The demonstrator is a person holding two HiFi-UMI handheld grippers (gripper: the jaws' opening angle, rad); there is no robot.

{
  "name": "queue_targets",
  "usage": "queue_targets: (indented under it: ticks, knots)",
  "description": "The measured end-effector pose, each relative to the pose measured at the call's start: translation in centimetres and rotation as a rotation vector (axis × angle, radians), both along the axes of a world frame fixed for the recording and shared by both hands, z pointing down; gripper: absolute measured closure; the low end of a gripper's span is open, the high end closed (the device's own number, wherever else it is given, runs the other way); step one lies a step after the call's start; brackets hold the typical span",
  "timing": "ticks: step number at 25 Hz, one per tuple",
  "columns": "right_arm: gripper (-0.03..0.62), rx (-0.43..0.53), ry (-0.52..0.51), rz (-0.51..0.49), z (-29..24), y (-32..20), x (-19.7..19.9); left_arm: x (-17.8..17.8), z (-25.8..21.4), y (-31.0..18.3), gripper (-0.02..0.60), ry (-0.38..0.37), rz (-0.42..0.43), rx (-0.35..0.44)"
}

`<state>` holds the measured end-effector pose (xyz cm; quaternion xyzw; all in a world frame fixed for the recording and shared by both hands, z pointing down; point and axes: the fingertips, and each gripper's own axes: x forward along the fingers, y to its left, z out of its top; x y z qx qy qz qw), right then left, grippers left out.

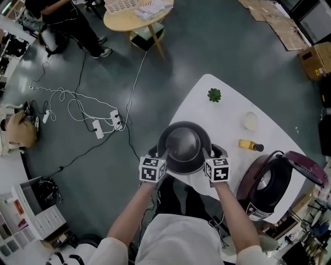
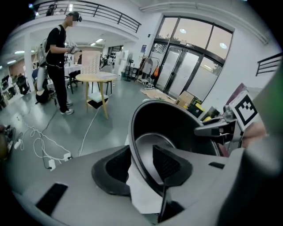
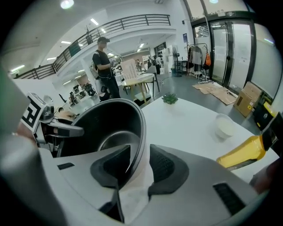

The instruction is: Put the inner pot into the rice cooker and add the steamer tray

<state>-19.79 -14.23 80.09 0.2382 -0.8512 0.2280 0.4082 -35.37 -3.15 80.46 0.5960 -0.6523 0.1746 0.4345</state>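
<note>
The dark inner pot point(image 1: 184, 146) point(image 2: 177, 128) point(image 3: 106, 123) stands upright on the white table point(image 1: 227, 108), near its front edge. My left gripper point(image 1: 161, 153) point(image 2: 142, 165) straddles the pot's left rim, one pad inside and one outside, with a strip of table showing beside the outer pad. My right gripper point(image 1: 208, 153) point(image 3: 139, 165) straddles the right rim the same way, and a gap shows at its outer pad. Neither pair of pads presses the wall. The maroon rice cooker point(image 1: 271, 186) stands at the right with its lid point(image 1: 305, 165) up. I see no steamer tray.
On the table are a small green plant point(image 1: 214, 94) point(image 3: 170, 98), a white bowl point(image 1: 251, 120) point(image 3: 224, 126) and a yellow bottle point(image 1: 251, 145) point(image 3: 243, 152). On the floor lie cables with power strips point(image 1: 98, 124). A round wooden table point(image 1: 137, 15) and a person point(image 1: 67, 20) are farther off.
</note>
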Motion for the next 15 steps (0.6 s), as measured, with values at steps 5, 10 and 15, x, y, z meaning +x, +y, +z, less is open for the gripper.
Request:
queue_targets:
  ticks: [5, 10, 15]
  knots:
    - [0.527, -0.016, 0.018, 0.061, 0.3, -0.1, -0.1, -0.5, 0.2, -0.1, 0.468, -0.034, 0.028, -0.027]
    - [0.540, -0.003, -0.003, 0.128, -1.5, -0.4, 0.5, -0.5, -2.1, -0.9, 0.474, -0.088, 0.063, 0.003]
    - [0.543, 0.038, -0.030, 0.188, -3.9, -1.2, 1.6, -0.1, -4.6, -2.5, 0.479, -0.112, 0.102, 0.047]
